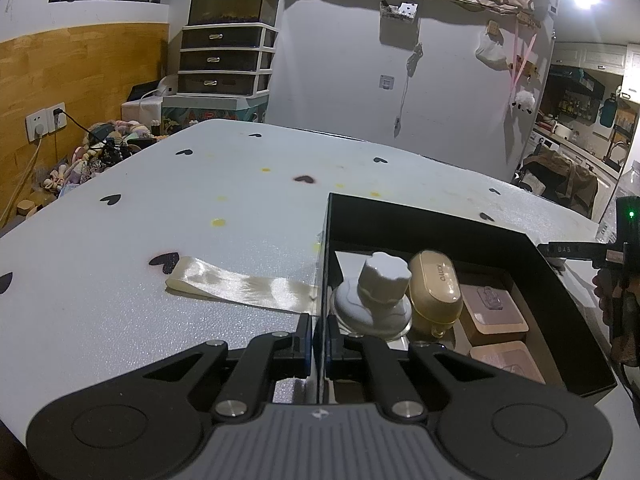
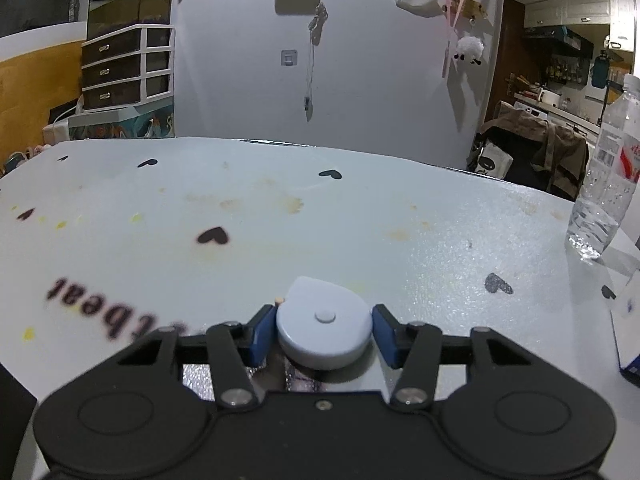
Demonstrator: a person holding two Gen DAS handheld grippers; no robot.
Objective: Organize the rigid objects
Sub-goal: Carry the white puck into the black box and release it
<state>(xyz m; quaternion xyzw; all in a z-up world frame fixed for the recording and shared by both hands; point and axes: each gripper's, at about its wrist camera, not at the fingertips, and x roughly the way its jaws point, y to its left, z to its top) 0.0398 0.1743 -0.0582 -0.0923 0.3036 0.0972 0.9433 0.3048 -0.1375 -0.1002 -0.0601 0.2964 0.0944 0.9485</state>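
Pale blue tape measure (image 2: pixel 324 330), roundish with a little center button, sits on the tabletop (image 2: pixel 360 216) right between the right hand-held gripper (image 2: pixel 325 334) pads, which press its sides. Left hand-held gripper (image 1: pixel 319 340), angled down, is clamped on the black box (image 1: pixel 440 220) wall.

The printed word (image 2: pixel 116 308) on the table (image 2: pixel 360 216) in the right wrist view is blurred, and its near end runs under the right claw (image 2: pixel 325 334), so it cannot be read whole. The blue-and-white box (image 2: pixel 630 328) and the water bottle (image 2: pixel 608 184) are cut by the right edge. In the left wrist view the left claw (image 1: pixel 319 344) covers the near wall of the black box (image 1: pixel 440 216), and the embossed marks on the tan lidded cases (image 1: pixel 494 310) are too small to tell.
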